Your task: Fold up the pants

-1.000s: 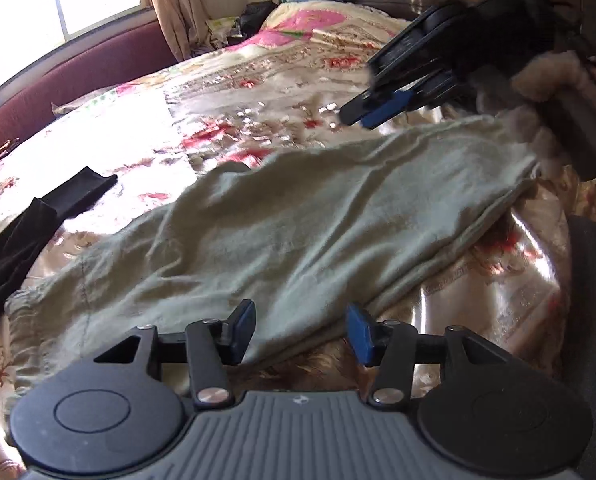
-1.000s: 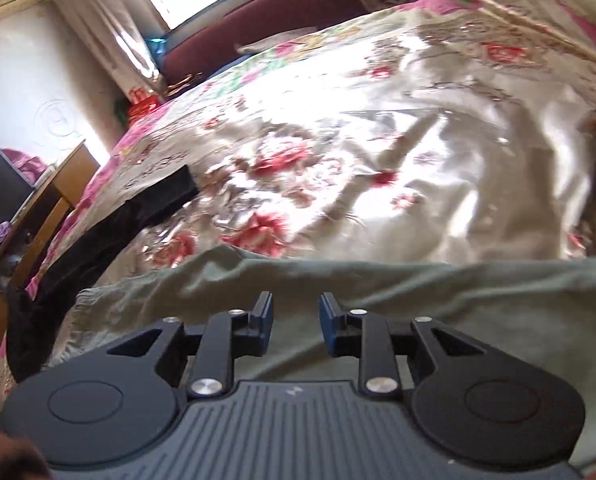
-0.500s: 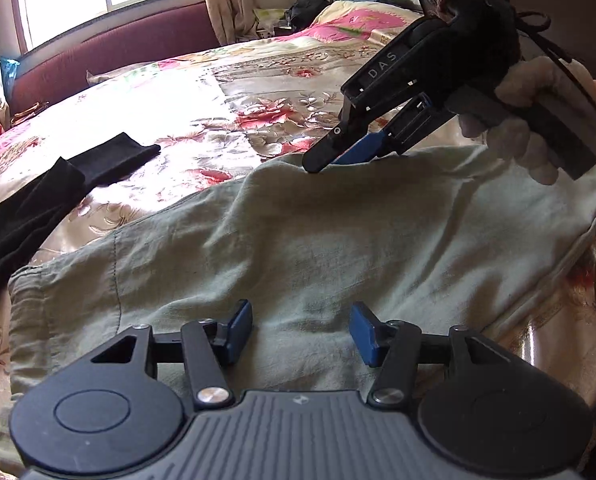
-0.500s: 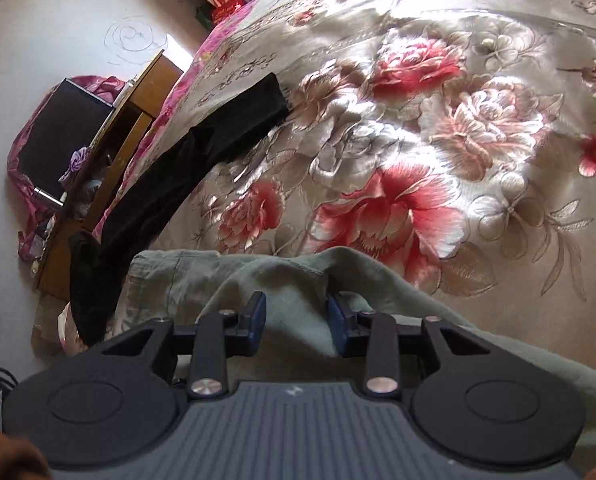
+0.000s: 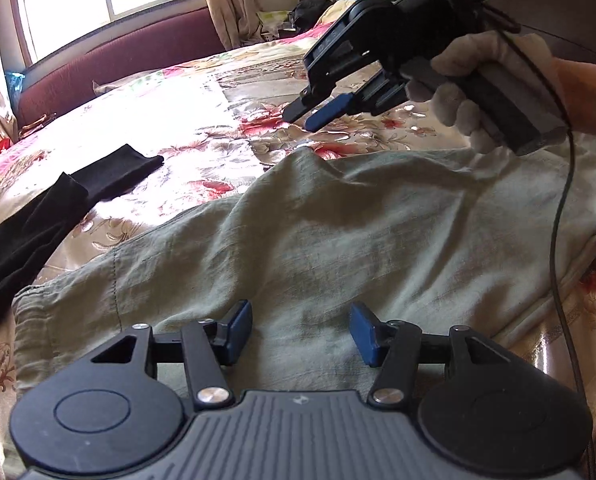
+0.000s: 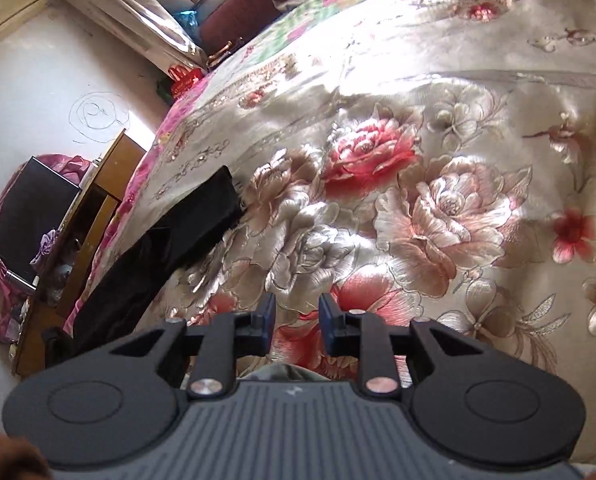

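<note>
Pale green pants lie spread across the flowered bedspread, waistband at the near left. My left gripper hovers open just over their near part, nothing between its fingers. Above the pants' far edge, where the cloth stands in a small peak, a gloved hand holds my right gripper. In the right wrist view the right gripper has its jaws closing on a narrow empty gap over the bedspread. A scrap of the pants shows beneath it.
A black garment lies along the bed's left side, also the black garment in the right wrist view. A cable hangs from the right gripper across the pants. A wooden table stands beside the bed; a maroon bench under the window.
The right gripper swung left to the pants' far edge, then lifted off it, leaving the cloth in a small peak. The left gripper has edged forward over the pants.
</note>
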Motion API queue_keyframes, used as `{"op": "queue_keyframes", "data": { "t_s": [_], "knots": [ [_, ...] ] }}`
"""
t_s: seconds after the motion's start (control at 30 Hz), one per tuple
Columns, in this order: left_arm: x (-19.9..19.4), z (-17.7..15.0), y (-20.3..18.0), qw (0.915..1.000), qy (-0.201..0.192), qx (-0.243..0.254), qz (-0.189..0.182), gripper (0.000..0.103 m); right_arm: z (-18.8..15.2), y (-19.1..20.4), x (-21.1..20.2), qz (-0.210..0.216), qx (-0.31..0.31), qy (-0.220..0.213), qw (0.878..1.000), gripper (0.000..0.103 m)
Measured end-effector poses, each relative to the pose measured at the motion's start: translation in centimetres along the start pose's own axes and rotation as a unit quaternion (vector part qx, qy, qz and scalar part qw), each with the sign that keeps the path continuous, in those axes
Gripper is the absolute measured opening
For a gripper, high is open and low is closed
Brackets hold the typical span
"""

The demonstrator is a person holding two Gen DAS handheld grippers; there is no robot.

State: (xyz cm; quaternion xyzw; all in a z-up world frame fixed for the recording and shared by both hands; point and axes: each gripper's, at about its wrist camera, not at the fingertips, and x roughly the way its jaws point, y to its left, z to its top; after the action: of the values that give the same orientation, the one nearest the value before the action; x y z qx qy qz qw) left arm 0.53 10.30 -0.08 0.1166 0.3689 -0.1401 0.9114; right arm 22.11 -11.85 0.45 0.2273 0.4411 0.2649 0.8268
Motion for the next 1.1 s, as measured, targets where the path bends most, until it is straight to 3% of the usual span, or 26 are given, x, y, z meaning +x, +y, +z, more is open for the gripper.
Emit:
{"op": "queue_keyframes", "data": {
  "t_s": [0.1, 0.17, 0.23, 0.33, 0.4, 0.5, 0.63, 0.77, 0.9, 1.0, 1.1],
  "knots": [
    [-0.2, 0.1, -0.7, 1.0, -0.004, 0.006, -0.004, 0.067, -2.4, 2.0, -4.0, 0.008, -0.052, -0.019, 0.998, 0.028],
    [-0.2, 0.2, -1.3, 0.9999, -0.003, 0.013, -0.005, 0.067, -5.1, 2.0, -5.9, 0.022, -0.051, -0.006, 0.998, 0.03],
    [-0.3, 0.4, -2.0, 0.9997, -0.003, 0.026, -0.002, 0.067, -7.1, 0.1, -6.9, -0.008, -0.023, 0.004, 1.0, 0.03],
    [-0.7, 0.7, -3.0, 0.9993, 0.0, 0.037, 0.002, 0.067, -8.9, -4.9, -9.5, -0.081, 0.044, -0.017, 0.996, 0.031],
    [-0.8, 0.7, -3.5, 0.9991, 0.009, 0.042, 0.006, 0.067, -9.8, -8.7, -13.2, -0.108, 0.111, -0.05, 0.987, 0.026],
    [-0.6, 0.6, -4.2, 0.9987, 0.018, 0.046, 0.014, 0.067, -11.6, -11.6, -19.6, -0.125, 0.167, -0.113, 0.971, 0.028],
    [-0.5, 1.1, -5.7, 0.9975, 0.02, 0.062, 0.026, 0.067, -15.3, -14.4, -27.9, -0.186, 0.22, -0.2, 0.936, 0.033],
    [-1.1, 2.2, -7.9, 0.9955, 0.005, 0.094, 0.01, 0.067, -18.8, -16.9, -32.1, -0.22, 0.268, -0.228, 0.91, 0.031],
    [-1.2, 3.3, -10.9, 0.9917, -0.004, 0.128, -0.016, 0.068, -20.6, -18.7, -32.5, -0.196, 0.296, -0.237, 0.904, 0.024],
    [-1.6, 3.8, -13.0, 0.9871, -0.014, 0.157, -0.031, 0.068, -21.3, -19.1, -33.1, -0.175, 0.315, -0.253, 0.898, 0.026],
    [-1.9, 3.9, -14.6, 0.9824, -0.018, 0.178, -0.052, 0.068, -21.7, -18.4, -34.1, -0.183, 0.3, -0.271, 0.896, 0.027]
  ]
}}
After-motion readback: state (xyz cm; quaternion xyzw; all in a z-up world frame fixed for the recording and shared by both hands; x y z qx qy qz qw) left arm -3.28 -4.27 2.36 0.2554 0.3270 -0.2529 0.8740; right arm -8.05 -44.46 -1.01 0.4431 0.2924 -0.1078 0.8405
